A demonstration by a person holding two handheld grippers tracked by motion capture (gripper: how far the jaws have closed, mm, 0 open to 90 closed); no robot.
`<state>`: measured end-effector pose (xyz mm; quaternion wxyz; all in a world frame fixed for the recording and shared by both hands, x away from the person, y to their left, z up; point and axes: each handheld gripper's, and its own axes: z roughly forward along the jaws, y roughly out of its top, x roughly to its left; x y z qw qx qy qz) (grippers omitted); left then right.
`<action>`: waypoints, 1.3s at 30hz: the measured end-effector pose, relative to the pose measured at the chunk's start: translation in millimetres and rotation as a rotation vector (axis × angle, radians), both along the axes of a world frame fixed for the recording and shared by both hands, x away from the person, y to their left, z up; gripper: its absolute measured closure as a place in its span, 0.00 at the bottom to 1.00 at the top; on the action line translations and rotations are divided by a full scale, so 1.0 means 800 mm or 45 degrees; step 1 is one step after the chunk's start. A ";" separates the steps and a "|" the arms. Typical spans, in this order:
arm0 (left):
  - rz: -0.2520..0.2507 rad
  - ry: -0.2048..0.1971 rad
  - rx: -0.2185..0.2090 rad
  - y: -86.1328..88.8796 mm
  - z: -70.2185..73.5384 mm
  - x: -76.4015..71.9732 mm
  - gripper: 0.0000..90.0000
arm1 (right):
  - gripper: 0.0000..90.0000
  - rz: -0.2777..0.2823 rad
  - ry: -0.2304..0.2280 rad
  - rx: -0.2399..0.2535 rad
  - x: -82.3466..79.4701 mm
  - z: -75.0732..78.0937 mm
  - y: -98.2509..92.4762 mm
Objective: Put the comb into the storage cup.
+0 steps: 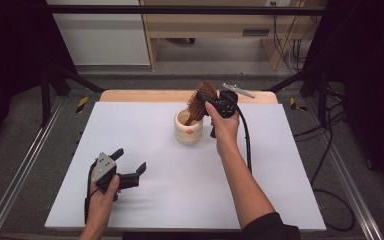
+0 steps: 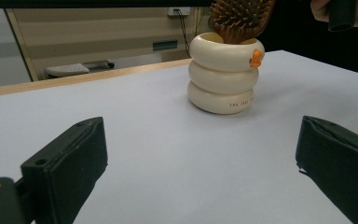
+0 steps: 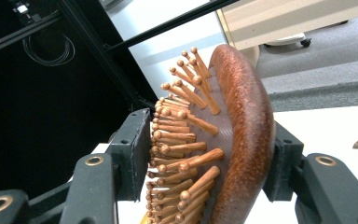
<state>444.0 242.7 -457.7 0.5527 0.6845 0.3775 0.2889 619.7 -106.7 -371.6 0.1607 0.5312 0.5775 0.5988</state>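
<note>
Your right hand-held gripper sits at the far middle of the surface, directly above the cream ring-stacked holder. It has the wooden hairbrush by the head: in the right gripper view one pad rests on the tips of the wooden bristles, the other lies flat against the brush's smooth reddish-brown back — jaws part-way closed, clamped across the head's thickness. The brush stands tilted, handle end down inside the holder's mouth, head rising above the rim; from the left gripper view the bristles face the camera. The holder stands upright on the white sheet, a small orange mark at its upper ring, small lettering near its base too fine to read. Your left hand-held gripper rests low at the near left of the surface, well apart from the holder — its jaws stand wide apart with only bare white surface between them, nothing held. Its cable trails back toward the near edge beside your wrist.
</note>
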 end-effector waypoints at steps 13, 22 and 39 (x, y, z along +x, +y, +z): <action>-0.002 0.002 0.009 -0.002 -0.001 0.001 0.02 | 0.44 0.005 0.010 -0.001 -0.001 -0.003 -0.004; 0.007 0.001 0.004 0.002 0.000 0.001 0.02 | 0.36 0.021 0.015 -0.033 -0.002 -0.001 -0.001; 0.014 -0.002 -0.002 0.003 0.000 0.000 0.02 | 0.21 0.040 0.032 -0.083 -0.004 -0.001 0.011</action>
